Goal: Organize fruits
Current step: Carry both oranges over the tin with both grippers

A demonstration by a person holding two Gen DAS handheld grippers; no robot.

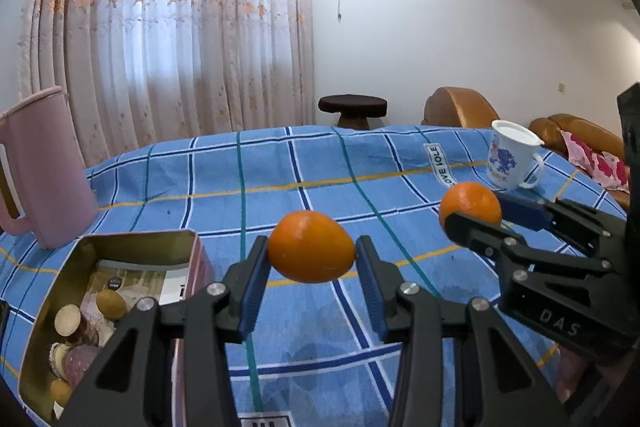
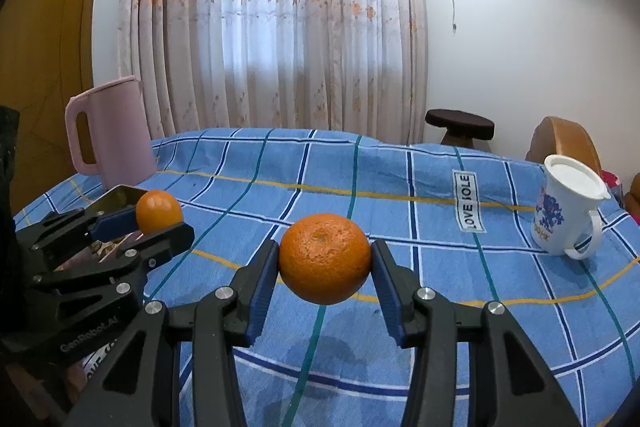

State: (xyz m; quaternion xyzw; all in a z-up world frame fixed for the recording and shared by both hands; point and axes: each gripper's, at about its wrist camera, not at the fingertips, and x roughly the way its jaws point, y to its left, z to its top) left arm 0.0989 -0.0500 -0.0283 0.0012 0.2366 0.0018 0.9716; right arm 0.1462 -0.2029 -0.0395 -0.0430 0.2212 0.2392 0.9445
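Note:
My left gripper is shut on a smooth, egg-shaped orange, held in the air above the blue checked cloth. My right gripper is shut on a rounder orange with a dimpled skin, also off the cloth. In the left wrist view the right gripper with its orange is to the right. The right wrist view has the left gripper and its orange at the left. An open metal tin sits at the lower left, with round cookie-like pieces and packets inside.
A pink jug stands at the table's far left, behind the tin. A white printed mug with a lid stands at the far right. The blue cloth covers the table. A dark stool and a brown sofa lie beyond the table.

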